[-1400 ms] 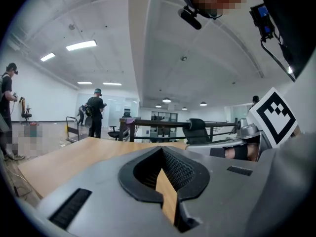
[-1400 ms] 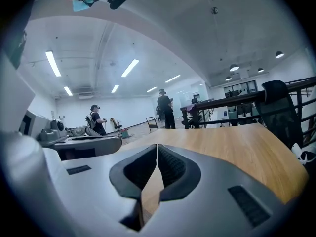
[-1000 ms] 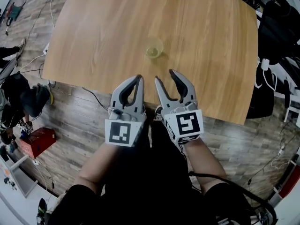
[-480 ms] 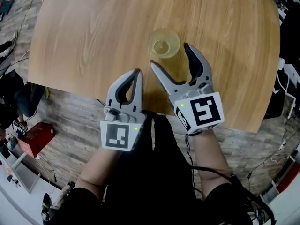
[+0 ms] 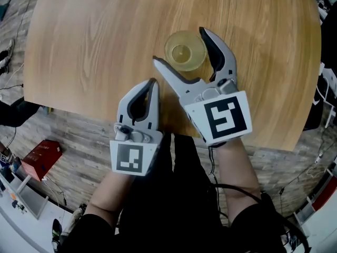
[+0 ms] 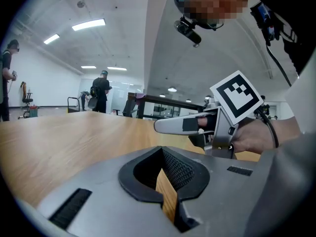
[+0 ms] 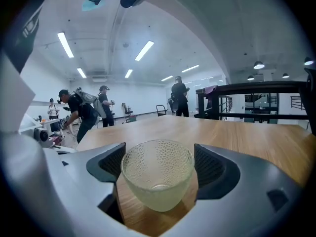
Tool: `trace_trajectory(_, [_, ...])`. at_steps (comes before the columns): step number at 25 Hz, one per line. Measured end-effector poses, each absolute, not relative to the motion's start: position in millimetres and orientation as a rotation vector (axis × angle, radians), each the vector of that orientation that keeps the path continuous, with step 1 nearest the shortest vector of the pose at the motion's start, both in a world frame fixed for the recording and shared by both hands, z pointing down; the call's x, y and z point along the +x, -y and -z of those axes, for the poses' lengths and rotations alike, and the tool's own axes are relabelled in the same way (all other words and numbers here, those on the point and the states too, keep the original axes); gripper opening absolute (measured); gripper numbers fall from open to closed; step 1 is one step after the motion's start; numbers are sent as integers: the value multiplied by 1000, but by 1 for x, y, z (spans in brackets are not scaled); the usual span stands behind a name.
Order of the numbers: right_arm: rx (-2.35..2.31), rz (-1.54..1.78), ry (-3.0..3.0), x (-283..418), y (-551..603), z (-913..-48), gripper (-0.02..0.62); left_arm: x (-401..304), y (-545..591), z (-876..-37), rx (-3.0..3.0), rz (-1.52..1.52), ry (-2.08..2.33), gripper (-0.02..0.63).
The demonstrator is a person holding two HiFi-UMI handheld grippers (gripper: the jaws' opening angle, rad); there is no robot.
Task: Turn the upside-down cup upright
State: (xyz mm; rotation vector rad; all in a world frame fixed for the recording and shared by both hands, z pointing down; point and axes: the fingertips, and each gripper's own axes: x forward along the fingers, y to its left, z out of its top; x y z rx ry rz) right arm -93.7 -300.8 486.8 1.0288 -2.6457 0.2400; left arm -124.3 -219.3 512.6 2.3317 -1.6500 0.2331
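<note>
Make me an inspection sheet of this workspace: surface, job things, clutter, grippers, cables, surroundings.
Surface: wooden table, only the cup on it.
Job's things: clear yellowish cup standing on the table; in the right gripper view its wider end is up.
Clutter: nothing seen on the table.
Grippers: right gripper open, one jaw on each side of the cup, gaps on both sides. Left gripper shut, empty, by the table's near edge.
Cables: black cable trailing below the right forearm.
Surroundings: plank floor with a red box; people standing in the hall beyond.
</note>
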Motion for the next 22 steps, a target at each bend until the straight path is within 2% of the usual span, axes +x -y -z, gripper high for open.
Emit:
trace_trajectory(13, [1050, -221, 2660, -90, 301, -464, 365, -112, 223, -512, 2457, -327, 1597, 23])
trace_trajectory(14, [1040, -235, 2677, -89, 298, -459, 365, -105, 223, -512, 2507, -364, 1558, 141])
trace_trajectory(15, [1027, -242, 2693, -88, 295, -453, 365, -98, 224, -512, 2554, -391, 1526, 214])
trace_trajectory(17, [997, -264, 2715, -88, 288, -443, 365, -87, 229, -508, 2627, -409, 1492, 319])
trace_trajectory(20, [939, -309, 2750, -87, 277, -427, 365, -69, 239, -504, 2695, -416, 1443, 390])
trace_trajectory(22, [902, -335, 2771, -87, 269, -418, 365, -59, 243, -501, 2730, -413, 1401, 408])
